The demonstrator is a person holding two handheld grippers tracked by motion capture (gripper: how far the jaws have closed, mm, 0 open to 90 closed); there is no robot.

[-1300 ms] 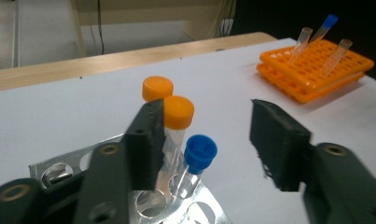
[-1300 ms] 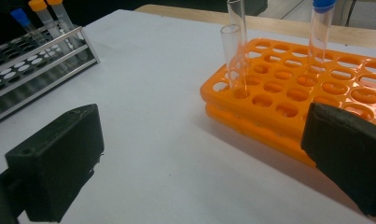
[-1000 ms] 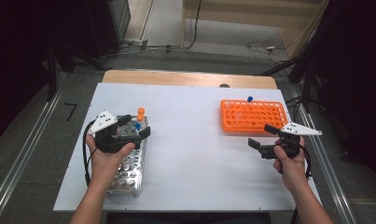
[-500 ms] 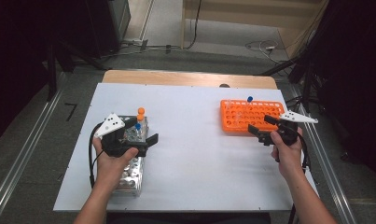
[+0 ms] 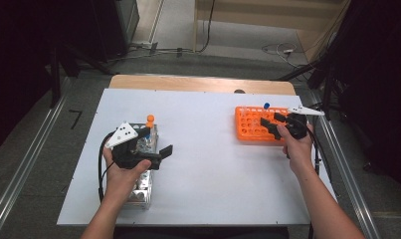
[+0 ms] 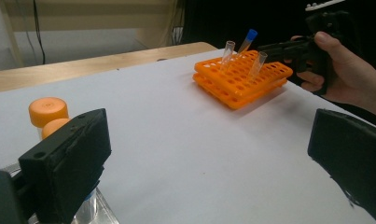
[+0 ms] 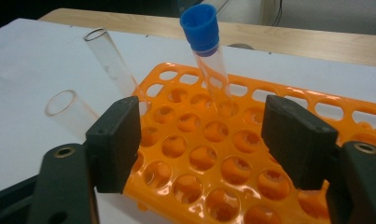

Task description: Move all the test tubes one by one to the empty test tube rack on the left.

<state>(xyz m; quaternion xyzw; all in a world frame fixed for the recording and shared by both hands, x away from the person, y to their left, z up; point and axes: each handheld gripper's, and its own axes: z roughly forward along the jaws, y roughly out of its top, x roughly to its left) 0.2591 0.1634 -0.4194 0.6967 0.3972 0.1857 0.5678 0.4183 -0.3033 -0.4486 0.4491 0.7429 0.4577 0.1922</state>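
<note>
Now over the orange rack (image 5: 257,127), the right tool (image 7: 209,140) is narrowing, empty, approaching the blue-capped tube (image 7: 205,51) ahead; next, close on it. Left tool (image 6: 213,154) is gaping, empty.

No text, label, brand, number or sign can be read anywhere in these pictures. The orange rack (image 7: 232,154) bears no lettering on its top face, the blue cap (image 7: 199,25) of the tube standing in it is plain, and the orange caps (image 6: 48,111) beside the left gripper's jaw carry no print. The white table top (image 5: 208,164) is unmarked, and the pale plates on top of the grippers are too small in the high view to tell whether anything is written on them.
</note>
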